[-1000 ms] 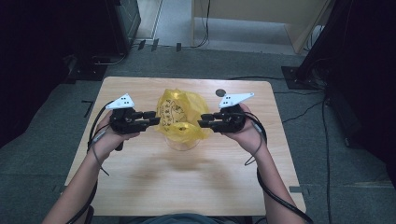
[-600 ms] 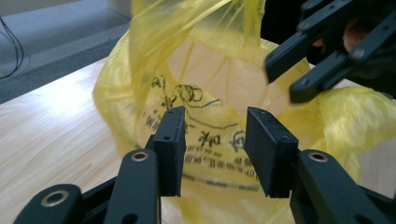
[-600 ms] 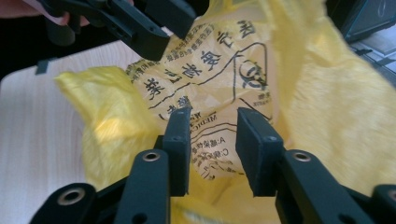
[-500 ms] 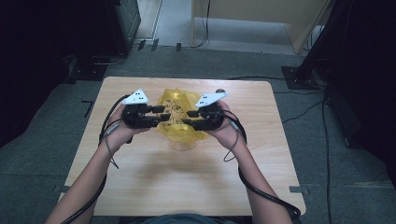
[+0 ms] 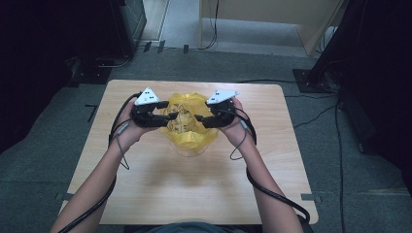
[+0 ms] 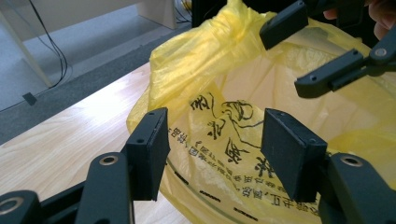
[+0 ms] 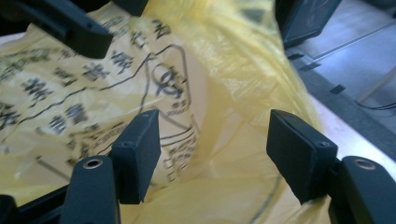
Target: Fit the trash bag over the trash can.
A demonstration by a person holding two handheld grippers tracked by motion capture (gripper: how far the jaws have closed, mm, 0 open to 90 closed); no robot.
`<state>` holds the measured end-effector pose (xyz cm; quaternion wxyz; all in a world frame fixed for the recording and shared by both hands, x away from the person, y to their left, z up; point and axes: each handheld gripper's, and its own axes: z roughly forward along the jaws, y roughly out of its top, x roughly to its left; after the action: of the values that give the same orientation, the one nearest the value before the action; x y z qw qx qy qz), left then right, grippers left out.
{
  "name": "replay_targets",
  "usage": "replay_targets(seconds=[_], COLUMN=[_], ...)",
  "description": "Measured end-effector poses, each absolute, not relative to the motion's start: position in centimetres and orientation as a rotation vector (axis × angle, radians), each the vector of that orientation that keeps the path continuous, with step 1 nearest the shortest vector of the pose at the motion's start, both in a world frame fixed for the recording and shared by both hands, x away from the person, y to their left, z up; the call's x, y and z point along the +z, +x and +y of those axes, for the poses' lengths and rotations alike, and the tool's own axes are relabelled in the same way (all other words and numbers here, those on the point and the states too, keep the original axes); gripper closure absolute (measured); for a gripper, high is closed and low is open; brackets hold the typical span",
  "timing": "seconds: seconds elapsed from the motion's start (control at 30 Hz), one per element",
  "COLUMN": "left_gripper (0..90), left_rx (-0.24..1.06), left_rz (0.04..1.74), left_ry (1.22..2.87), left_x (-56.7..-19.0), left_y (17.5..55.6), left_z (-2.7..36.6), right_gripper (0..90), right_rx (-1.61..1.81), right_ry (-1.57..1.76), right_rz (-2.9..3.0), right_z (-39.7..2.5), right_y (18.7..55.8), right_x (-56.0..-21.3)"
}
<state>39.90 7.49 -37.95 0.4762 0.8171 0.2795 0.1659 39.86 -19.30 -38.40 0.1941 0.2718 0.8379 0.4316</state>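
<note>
While we look down from the high view, we see a yellow plastic bag (image 5: 188, 121) sitting near the middle of a light wooden tabletop (image 5: 160, 184), a little toward the far edge. It is draped over a round clear container (image 5: 190, 149), whose rim peeks out at the near side of the bag. The bag stands roughly upright, its mouth opening upward; its crumpled top edge rises toward the far side. Black printed characters and line drawings run across its inner wall.

We hold the left claw (image 5: 171, 116) at the bag's left side and the right claw (image 5: 200, 121) at its right side, the two pointing inward toward each other across the mouth. Each carries a grey three-cornered plate on top and trails a black cable back along the forearm.

From the left gripper view, the left claw (image 6: 212, 149) has its jaws spread wide apart, with the printed yellow film lying between them and nothing pinched. The other claw (image 6: 303, 56) hangs in the upper right, also parted, just over the bag's rim.

From the right gripper view, the right claw (image 7: 210, 149) is likewise spread wide, the yellow film (image 7: 224, 93) between and beyond the jaws, not clamped.

We cannot tell whether any jaw pad touches the plastic. The container's body is hidden under the bag, and we cannot make out anything inside it. The printed text is too blurred to read in the right gripper view.
</note>
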Motion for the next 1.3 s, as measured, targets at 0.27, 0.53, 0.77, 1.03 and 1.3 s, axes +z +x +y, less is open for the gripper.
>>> replay_targets(seconds=[0.27, 0.53, 0.77, 1.03, 1.3], left_gripper=[40.2, 39.5, 37.5, 37.5, 41.2], left_rx=[0.444, 0.471, 0.441, 0.379, 0.289], left_rz=[0.689, 0.704, 0.731, 0.748, 0.74], left_ry=[1.995, 2.006, 2.0, 2.008, 2.031], left_x=[-38.2, -38.8, -39.2, -39.5, -40.0], left_y=[40.6, 41.3, 42.0, 42.6, 42.4], left_z=[7.1, 6.6, 6.5, 6.7, 7.2], right_gripper=[34.6, 31.5, 29.3, 26.1, 17.8], right_rx=[1.197, 1.214, 1.286, 1.274, 1.303], right_ry=[0.748, 0.767, 0.849, 0.886, 0.917], right_rz=[2.291, 2.272, 2.336, 2.486, 2.587], right_z=[-19.4, -19.5, -19.7, -19.8, -20.0], right_y=[40.7, 41.5, 42.7, 43.0, 42.7], right_x=[-38.2, -39.0, -39.4, -40.2, -41.0])
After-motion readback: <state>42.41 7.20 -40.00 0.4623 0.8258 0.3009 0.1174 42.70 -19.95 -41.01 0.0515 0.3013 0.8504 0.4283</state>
